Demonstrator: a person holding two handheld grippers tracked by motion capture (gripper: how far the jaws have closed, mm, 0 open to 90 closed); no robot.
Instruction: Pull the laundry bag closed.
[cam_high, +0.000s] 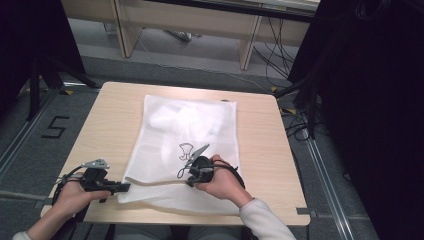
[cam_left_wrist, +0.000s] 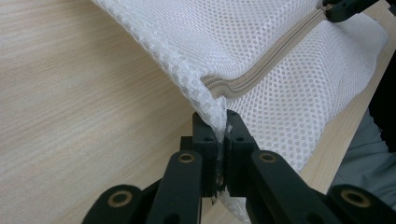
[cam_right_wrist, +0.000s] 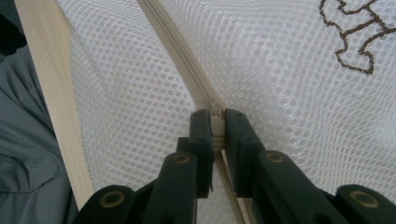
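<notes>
A white mesh laundry bag (cam_high: 185, 135) lies flat on the wooden table (cam_high: 107, 120), with a dark outline print (cam_high: 186, 150) near its middle. A beige zipper (cam_left_wrist: 275, 51) runs along its near edge. My left gripper (cam_high: 120, 188) is shut on the bag's near left corner (cam_left_wrist: 215, 122), where the zipper ends. My right gripper (cam_high: 192, 176) is shut on the zipper slider (cam_right_wrist: 215, 122), about halfway along the zipper (cam_right_wrist: 177, 51). The print (cam_right_wrist: 359, 32) lies just beyond it.
The table's near edge (cam_right_wrist: 51, 112) runs close beside the bag. Bare tabletop lies left and right of the bag. Beyond the table stand wooden furniture legs (cam_high: 125, 30) and loose cables (cam_high: 275, 55) on the grey floor.
</notes>
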